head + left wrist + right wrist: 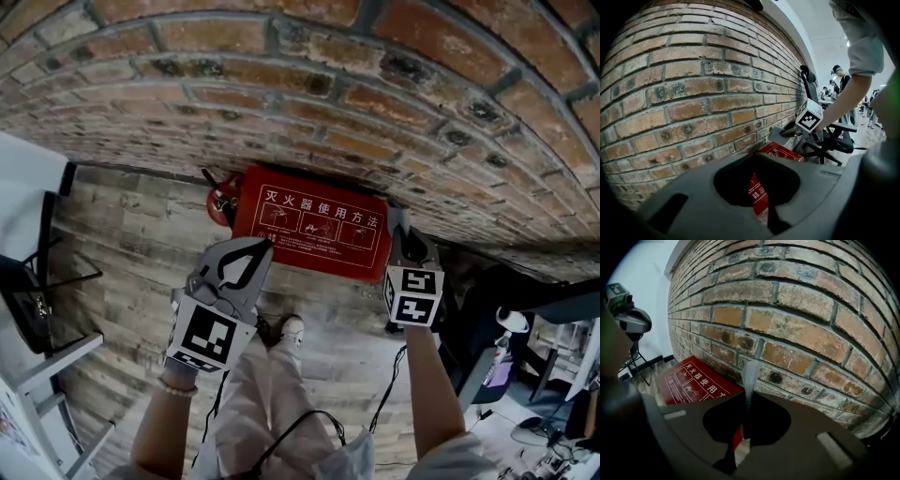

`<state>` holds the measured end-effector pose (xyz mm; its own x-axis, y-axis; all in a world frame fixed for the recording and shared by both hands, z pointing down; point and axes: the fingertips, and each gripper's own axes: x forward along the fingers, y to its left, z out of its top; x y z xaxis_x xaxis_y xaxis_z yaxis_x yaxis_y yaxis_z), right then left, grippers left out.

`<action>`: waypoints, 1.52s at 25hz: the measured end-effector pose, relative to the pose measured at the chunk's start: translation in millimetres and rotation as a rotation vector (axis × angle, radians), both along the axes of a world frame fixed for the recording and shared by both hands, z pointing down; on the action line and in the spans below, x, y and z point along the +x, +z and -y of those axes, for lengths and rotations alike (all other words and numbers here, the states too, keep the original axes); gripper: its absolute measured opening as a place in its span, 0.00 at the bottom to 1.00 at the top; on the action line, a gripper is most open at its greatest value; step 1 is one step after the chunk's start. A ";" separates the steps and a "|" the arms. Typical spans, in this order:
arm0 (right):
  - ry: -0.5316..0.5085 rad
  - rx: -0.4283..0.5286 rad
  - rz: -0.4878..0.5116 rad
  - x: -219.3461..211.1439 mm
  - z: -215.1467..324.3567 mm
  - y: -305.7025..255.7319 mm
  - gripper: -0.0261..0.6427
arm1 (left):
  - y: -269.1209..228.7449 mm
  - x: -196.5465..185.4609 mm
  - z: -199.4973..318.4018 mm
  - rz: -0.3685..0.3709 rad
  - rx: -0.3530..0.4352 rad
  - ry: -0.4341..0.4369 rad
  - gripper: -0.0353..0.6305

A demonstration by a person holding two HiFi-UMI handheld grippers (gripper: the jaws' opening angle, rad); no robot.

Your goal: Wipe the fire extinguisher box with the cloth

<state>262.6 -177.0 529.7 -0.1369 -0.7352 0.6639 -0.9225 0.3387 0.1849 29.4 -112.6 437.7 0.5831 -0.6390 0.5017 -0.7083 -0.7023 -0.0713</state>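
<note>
**Cloth at right end of box; wipe not yet run**

The fire extinguisher box (309, 225) lay flat on the floor (141, 244), pushed against the foot of the brick wall (281, 94). Its printed red face was up and its long axis ran left to right along the wall.

Right gripper (405, 242): jaws closed on the cloth (750, 380), which showed as a thin grey strip pinched edge-on between them. It was held over the right-hand end of the box. Contact with the face could not be confirmed.

Left gripper (262, 248): jaws together, nothing between them. It hung above the box's front edge, left of centre, apart from the cloth.

Judgement: nearly the whole face lay to the left of the cloth. The right gripper was therefore the working one, and the stroke should run leftward along the long axis, parallel to the wall. The left gripper sat over that path and would likely need to clear it
</note>
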 end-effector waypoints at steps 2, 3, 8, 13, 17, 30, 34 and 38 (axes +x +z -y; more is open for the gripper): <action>0.010 -0.004 -0.022 5.2 4.4 4.4 0.07 | 3.7 -1.5 0.4 0.004 -0.006 -0.003 0.05; 0.015 -0.007 -0.033 7.9 6.0 6.3 0.07 | 6.9 -2.5 -0.4 0.006 -0.012 -0.006 0.05; 0.048 -0.016 -0.078 17.8 9.6 13.5 0.07 | 14.0 -6.9 -1.0 0.008 -0.019 -0.011 0.05; 0.058 -0.039 -0.113 18.4 10.8 27.7 0.07 | 13.8 -10.9 0.1 0.010 -0.023 -0.011 0.05; 0.080 -0.085 -0.092 11.3 9.9 44.7 0.07 | 11.6 -14.3 1.3 0.007 -0.019 -0.008 0.05; 0.127 -0.209 -0.029 -3.1 8.0 82.2 0.07 | 23.9 -28.2 -3.5 0.011 -0.038 -0.009 0.05; 0.146 -0.214 -0.011 -4.6 8.7 82.7 0.07 | 26.0 -34.1 -3.8 0.007 -0.041 -0.019 0.05; 0.138 -0.217 -0.005 -10.6 9.6 83.0 0.07 | 27.9 -38.8 -4.6 0.006 -0.043 -0.024 0.05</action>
<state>251.9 -186.6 612.7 -0.0413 -0.5866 0.8088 -0.9620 0.2421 0.1265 -9.4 -108.1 465.6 0.5645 -0.6306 0.5326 -0.7249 -0.6874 -0.0455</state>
